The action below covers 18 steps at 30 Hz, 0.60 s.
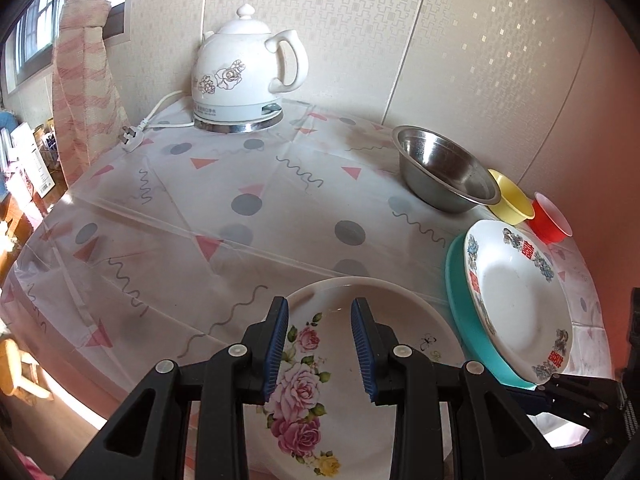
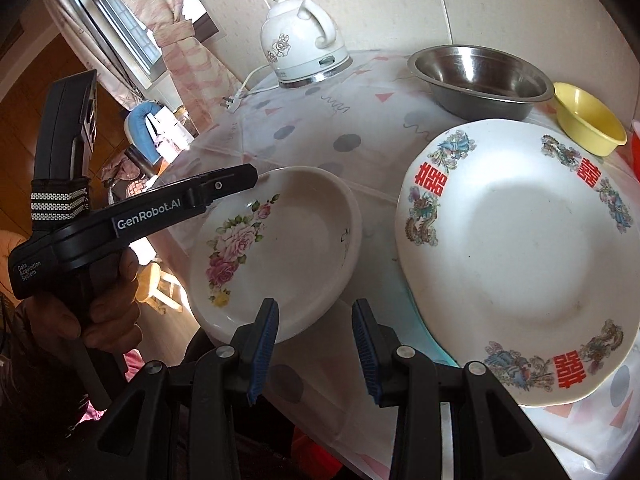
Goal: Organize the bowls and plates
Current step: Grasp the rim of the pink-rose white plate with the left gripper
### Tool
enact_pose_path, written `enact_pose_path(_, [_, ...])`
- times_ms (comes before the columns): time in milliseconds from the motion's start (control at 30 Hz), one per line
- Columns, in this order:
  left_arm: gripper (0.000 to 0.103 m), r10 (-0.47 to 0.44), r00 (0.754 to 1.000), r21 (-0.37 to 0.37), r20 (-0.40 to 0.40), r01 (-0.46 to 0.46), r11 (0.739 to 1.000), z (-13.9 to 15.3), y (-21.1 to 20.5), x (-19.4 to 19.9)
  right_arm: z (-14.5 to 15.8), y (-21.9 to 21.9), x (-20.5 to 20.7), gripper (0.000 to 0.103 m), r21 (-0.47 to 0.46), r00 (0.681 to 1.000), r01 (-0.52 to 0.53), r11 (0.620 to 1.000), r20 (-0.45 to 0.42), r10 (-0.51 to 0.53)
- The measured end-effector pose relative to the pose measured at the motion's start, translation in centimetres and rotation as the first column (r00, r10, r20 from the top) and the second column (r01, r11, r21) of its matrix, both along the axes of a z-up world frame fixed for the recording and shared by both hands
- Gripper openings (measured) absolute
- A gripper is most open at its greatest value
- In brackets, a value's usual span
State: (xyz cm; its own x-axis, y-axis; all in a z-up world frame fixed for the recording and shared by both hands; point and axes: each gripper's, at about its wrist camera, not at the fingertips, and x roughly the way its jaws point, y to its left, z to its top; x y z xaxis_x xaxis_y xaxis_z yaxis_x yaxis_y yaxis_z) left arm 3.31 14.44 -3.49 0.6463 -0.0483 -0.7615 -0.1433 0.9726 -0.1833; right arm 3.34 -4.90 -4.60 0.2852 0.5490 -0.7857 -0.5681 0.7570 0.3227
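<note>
While the left tool [image 1: 320, 344] hangs over the rose-patterned plate [image 1: 348, 364] with its jaws spread apart and nothing between them, the right tool [image 2: 316, 346] sits just as wide open above the near edge of the surface [image 2: 304, 128], also holding nothing. From the right wrist view the rose plate [image 2: 280, 248] appears tilted at the near left edge of the surface, with the left tool's black body reaching over its rim; whether that tool touches it cannot be told. Just to the right lies a larger white plate with red characters and dragon motifs [image 2: 516, 256], resting on a teal plate [image 1: 460, 304] whose rim shows beneath it. Behind them, near the wall, a steel bowl [image 1: 444, 168], a yellow bowl [image 1: 510, 198] and a red bowl [image 1: 550, 218] stand in a row, close together. A white kettle [image 1: 244, 76] stands at the far left corner, its plug [image 1: 130, 140] lying loose on the cloth.
</note>
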Motion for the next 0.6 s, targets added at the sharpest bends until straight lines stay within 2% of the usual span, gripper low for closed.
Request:
enact_pose_path(133, [0.033, 0.030, 1.000, -0.015, 0.002, -0.030, 0.999, -0.2, 2.3, -0.9, -0.2, 0.8, 0.3, 0.038, -0.026, 1.000, 0.002, 1.000, 0.007, -0.002])
enact_pose_path(300, [0.033, 0.026, 1.000, -0.039, -0.004, -0.026, 0.999, -0.7, 4.8, -1.9, -1.0, 2.1, 0.9, 0.038, -0.062, 1.000, -0.008, 0.998, 0.001, 0.008])
enact_pose_path(600, [0.033, -0.073, 0.997, -0.092, 0.005, 0.073, 0.993, -2.5, 5.6, -2.9, -1.5, 3.4, 0.8, 0.039, -0.123, 0.999, -0.023, 0.992, 0.035, 0.028])
